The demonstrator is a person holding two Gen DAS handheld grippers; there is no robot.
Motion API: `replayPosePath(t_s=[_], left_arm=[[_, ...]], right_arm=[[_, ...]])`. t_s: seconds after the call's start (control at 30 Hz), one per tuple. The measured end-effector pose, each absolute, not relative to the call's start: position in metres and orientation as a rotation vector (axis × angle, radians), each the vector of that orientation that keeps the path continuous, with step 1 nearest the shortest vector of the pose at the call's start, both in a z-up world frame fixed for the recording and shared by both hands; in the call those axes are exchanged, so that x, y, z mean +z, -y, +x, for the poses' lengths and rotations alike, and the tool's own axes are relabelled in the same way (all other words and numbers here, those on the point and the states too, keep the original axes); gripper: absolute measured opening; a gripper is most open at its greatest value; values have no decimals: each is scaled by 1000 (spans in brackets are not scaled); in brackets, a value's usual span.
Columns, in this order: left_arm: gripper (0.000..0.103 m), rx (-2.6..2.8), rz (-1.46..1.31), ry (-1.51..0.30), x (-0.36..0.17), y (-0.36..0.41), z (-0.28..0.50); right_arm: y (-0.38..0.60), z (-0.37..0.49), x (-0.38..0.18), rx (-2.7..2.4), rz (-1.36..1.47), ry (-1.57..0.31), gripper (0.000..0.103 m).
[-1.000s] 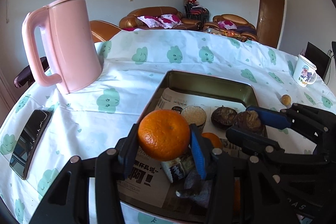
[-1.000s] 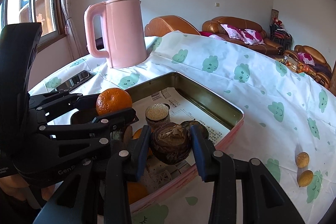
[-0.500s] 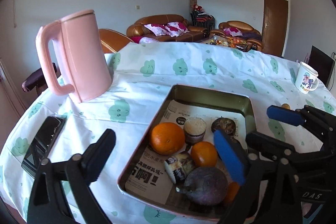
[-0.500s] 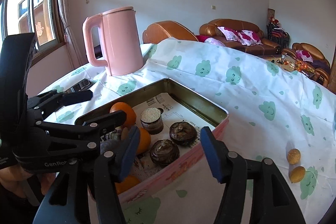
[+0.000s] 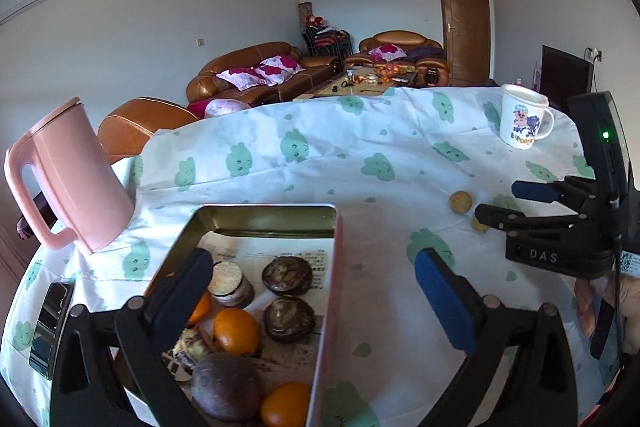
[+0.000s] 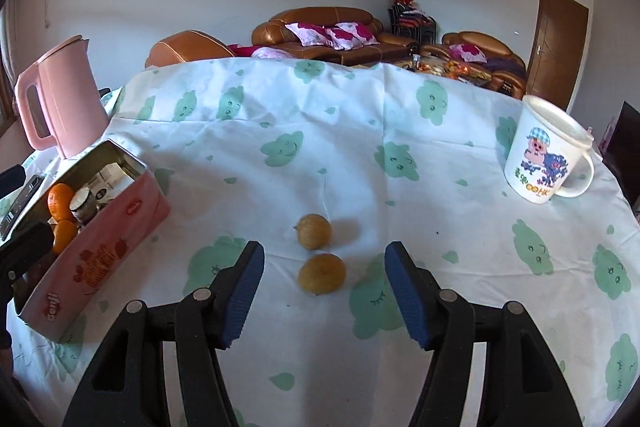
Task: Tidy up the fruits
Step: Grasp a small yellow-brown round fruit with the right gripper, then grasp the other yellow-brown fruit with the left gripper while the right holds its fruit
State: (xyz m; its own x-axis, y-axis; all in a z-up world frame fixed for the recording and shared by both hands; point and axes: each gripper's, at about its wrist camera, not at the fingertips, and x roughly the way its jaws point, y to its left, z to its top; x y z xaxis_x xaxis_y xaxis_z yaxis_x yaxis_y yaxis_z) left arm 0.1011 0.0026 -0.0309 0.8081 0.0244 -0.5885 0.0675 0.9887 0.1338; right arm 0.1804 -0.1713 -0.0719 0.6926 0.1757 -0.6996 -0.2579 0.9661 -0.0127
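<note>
- Both sets of jaws stand spread and carry nothing: the left gripper (image 5: 314, 293) hangs over the tin's (image 5: 334, 291) right wall, the right gripper (image 6: 324, 285) frames the nearer of two small yellow fruits (image 6: 321, 273) right of the tin.
- A second ago each clamped a fruit; the orange and a dark passion fruit (image 5: 287, 318) now lie inside the tin, so those placements look finished.
- Counted in the tin: three oranges, three dark fruits, one jar (image 5: 228, 277). Outside: two yellow fruits, presumably next.

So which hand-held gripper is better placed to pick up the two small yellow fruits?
The right hand-held gripper: open, its jaws frame the nearer yellow fruit. The left hangs over the tin.
</note>
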Motion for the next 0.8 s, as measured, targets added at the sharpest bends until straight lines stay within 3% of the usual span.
replayPosePath(t_s=[0.1,0.23,0.4,0.6,0.8], left_arm=[[103,-49,165,-654,-36,12,111],[103,-78,172,-684,-42,27,122],[103,-94,170,-715,-48,40,135],[102,-103,144,-731,-51,51,148],[83,-165,110,-792,-65,74,177]], right_arm=[[171,185,-82,238,-146,-809,48],[173,188,-87,285,-115,-832,44],[172,191,-90,345,-86,-860,31],[198,187,-80,260,23,-797,31],[234,183,-76,135,172,-752,31]])
